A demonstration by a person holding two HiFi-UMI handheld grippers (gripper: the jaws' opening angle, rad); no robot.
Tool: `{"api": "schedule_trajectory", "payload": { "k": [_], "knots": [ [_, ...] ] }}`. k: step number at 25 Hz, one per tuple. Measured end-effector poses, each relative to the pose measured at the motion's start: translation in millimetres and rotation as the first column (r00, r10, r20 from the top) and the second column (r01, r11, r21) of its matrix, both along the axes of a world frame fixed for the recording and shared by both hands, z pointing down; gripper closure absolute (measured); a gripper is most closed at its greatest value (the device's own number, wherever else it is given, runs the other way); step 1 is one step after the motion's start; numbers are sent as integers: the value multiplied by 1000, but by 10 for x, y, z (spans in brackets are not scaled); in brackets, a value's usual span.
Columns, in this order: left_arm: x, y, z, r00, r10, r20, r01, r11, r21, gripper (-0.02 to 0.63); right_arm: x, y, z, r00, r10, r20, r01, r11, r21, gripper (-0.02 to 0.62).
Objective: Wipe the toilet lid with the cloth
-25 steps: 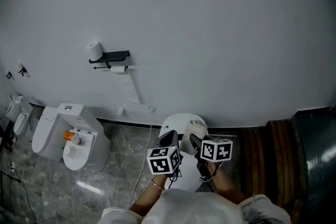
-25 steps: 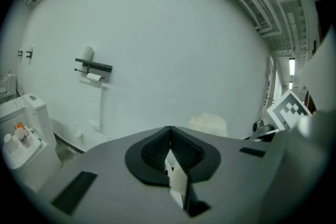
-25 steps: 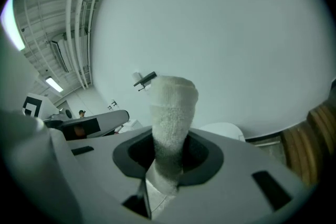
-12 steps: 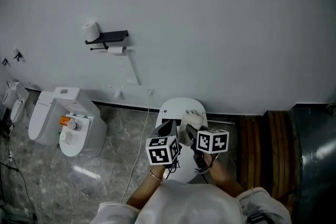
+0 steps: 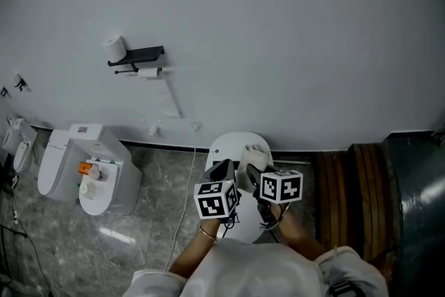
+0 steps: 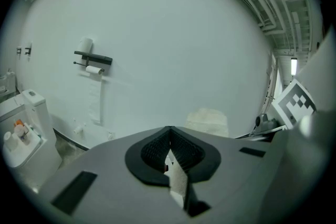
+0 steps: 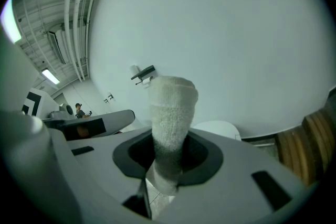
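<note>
Right tongs (image 7: 166, 164): clamped on the lower end of the cloth (image 7: 170, 113) only, with the rest left free as a thick roll above the jaws.

Hazards, judged from this:
- Slipping or pulling out of the cloth once dragged hard across the lid (image 5: 232, 148); cause, a narrow pinch against the drag of a smooth white surface.
- Scraping of the lid by hard jaw edges if pressed down past the soft wad.
- Knocking of the cloth, or blocking of the stroke, by the left tongs (image 6: 170, 159) if kept just beside the right pair, as seen at lower centre of the head view.

State, right tongs: closed on the cloth, pads sunk into its squeezed, greyer lower part; free end aimed up and forward, toward the wall.

State, left tongs: pressed together, nothing between, nothing visibly touched.

Location, cloth: lower centre of the head view, over the far half of the lid; contact with the lid not clear.

Location, lid: white oval under both tongs, at the foot of the wall.

Wiping: judged not yet properly under way.
</note>
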State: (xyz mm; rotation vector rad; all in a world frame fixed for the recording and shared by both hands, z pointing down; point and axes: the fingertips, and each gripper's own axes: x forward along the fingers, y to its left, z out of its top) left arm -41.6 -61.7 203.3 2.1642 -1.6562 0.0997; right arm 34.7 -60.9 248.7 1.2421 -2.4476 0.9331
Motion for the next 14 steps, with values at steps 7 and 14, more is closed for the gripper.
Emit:
{"api": "schedule_trajectory", "payload": {
  "k": [7, 14],
  "knots": [
    [8, -7, -2, 1000, -3, -5, 3, 1000, -5, 594, 3, 5, 6, 1000, -2, -3, 2, 1000, -2, 499],
    [-7, -5, 34, 1000, -20, -16, 20, 1000, -12, 594, 1, 10, 4, 1000, -11, -3, 11, 1000, 1, 499]
  ]
}}
